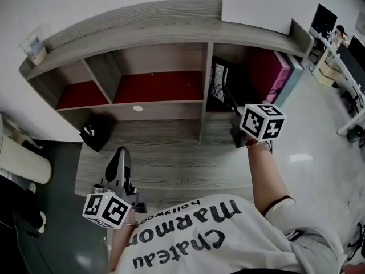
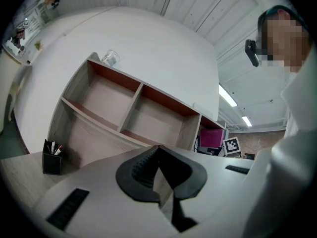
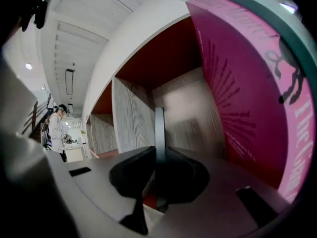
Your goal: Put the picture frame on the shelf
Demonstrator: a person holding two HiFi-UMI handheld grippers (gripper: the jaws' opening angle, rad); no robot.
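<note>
The picture frame (image 1: 219, 84), dark with a pale pattern, stands upright inside the shelf's (image 1: 159, 30) right-hand compartment, next to a pink book (image 1: 268, 73). My right gripper (image 1: 234, 116) is shut on the frame's near edge. In the right gripper view only the frame's thin edge (image 3: 159, 128) shows, pinched between the dark jaws of the right gripper (image 3: 159, 150), with the pink book (image 3: 247, 93) close on the right. My left gripper (image 1: 121, 153) hovers low over the desk at the left. In its own view the left gripper (image 2: 158, 150) is shut with nothing in it.
A black pen holder (image 1: 96, 131) sits on the desk under the left compartments, seen again as the pen holder (image 2: 51, 161). A teal book (image 1: 293, 76) leans beyond the pink one. A clear glass (image 1: 34, 47) stands on the shelf top. The other compartments hold nothing.
</note>
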